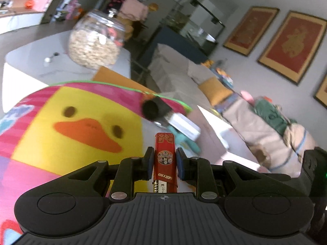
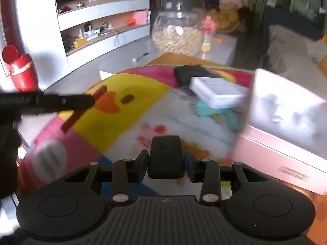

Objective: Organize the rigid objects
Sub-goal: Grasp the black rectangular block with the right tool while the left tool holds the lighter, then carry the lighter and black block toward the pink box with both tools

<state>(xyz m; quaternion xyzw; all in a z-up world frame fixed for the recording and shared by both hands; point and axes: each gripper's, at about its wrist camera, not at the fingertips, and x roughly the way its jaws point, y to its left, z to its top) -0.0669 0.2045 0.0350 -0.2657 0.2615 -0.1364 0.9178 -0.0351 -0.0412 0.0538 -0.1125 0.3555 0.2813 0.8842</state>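
Left claw: the left claw [image 1: 164, 161] is clamped narrow on a slim red lighter [image 1: 165, 159], blue pads pressing both flat sides.
Lighter axis: it runs straight out along the fingers, its far end aimed at the pile ahead.
Right claw: the right claw [image 2: 166, 160] has a black box-like object [image 2: 166, 157] between its fingers; the pads look just at its sides, and I'd call it gripped, though blur hides the contact.
Pile: a white box [image 2: 217, 94] lies on a teal item [image 2: 214, 112], with a dark lump [image 2: 188, 74] behind, on the duck-print mat [image 1: 81, 118] covering the tabletop.
Key relation: from the right claw the pile sits ahead and to the right, and a white bin [image 2: 286, 110] stands just right of it; my guess is that bin is the target.
Nearer hand: judging by the views, the right one, seen gloved [image 1: 269, 130] across from the left.
Pose: both claws tip downward over the mat, clear of its surface.
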